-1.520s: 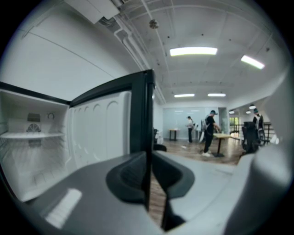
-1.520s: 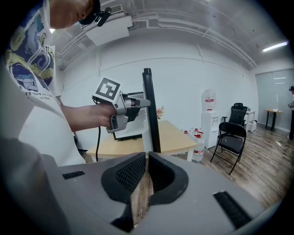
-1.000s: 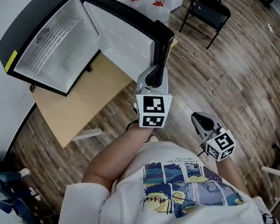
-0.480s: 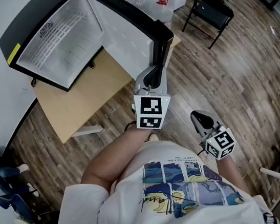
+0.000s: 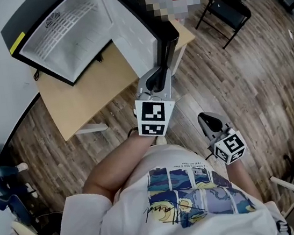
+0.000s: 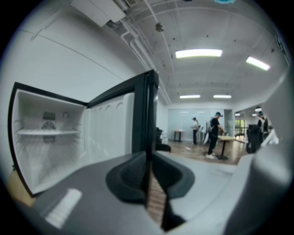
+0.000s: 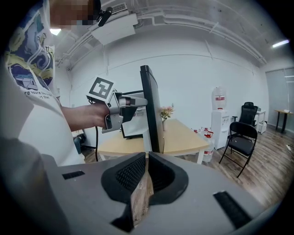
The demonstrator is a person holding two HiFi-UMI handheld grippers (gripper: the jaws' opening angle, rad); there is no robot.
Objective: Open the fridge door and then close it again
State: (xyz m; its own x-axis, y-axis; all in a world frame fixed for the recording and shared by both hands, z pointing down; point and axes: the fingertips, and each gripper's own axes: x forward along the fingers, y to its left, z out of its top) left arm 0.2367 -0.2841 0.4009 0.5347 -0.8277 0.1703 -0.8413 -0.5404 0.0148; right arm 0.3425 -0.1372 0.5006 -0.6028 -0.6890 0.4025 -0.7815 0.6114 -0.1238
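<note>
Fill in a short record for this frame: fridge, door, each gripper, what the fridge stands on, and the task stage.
fridge: small, black outside, white inside, nothing visible on its shelf
fridge door: swung wide open
left gripper: jaws closed on the door's free edge
right gripper: jaws together, empty, held low and apart from the fridge
wooden table: the fridge stands on it
task stage: door open, not yet closed

A pale wooden table (image 5: 87, 95) stands on the plank floor (image 5: 239, 79) — the open fridge (image 5: 65, 36) sits on it toward eleven o'clock. At two o'clock from the table, a black chair (image 5: 227, 10) stands on the floor.
</note>
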